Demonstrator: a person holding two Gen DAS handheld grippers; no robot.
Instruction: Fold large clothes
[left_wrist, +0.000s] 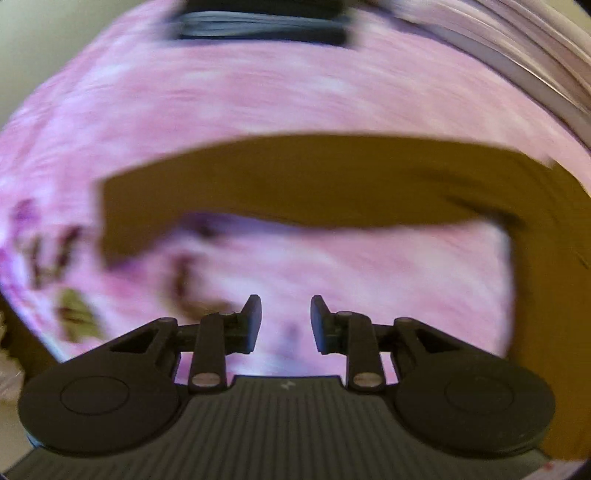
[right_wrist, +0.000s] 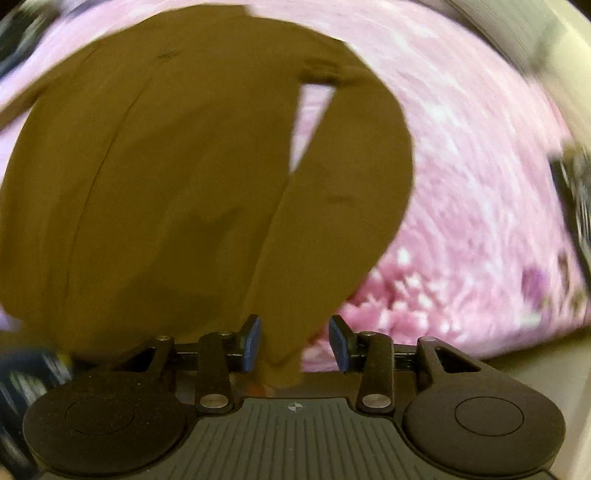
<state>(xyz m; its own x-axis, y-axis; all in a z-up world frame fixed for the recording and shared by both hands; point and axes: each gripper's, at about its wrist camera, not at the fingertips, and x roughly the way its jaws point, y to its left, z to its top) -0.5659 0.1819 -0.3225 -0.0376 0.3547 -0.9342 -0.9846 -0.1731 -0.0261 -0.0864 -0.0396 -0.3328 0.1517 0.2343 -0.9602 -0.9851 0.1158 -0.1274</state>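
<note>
A brown long-sleeved garment (right_wrist: 177, 177) lies spread on a pink flowered bed cover (right_wrist: 461, 206). In the left wrist view one brown sleeve (left_wrist: 295, 181) stretches across the cover (left_wrist: 258, 96) ahead of my left gripper (left_wrist: 285, 306). That gripper stands open over bare pink cloth with nothing between its fingers. My right gripper (right_wrist: 295, 325) hangs over the near edge of the garment. A narrow brown fold runs down between its blue pads (right_wrist: 251, 339), close to the left pad and apart from the right one. The jaws stand open. Both views are blurred.
A dark flat object (left_wrist: 258, 26) lies at the far end of the cover, with a striped pale bundle (left_wrist: 535, 59) at the far right. In the right wrist view a dark blurred thing (right_wrist: 572, 192) sits at the right edge and another (right_wrist: 26, 380) at the lower left.
</note>
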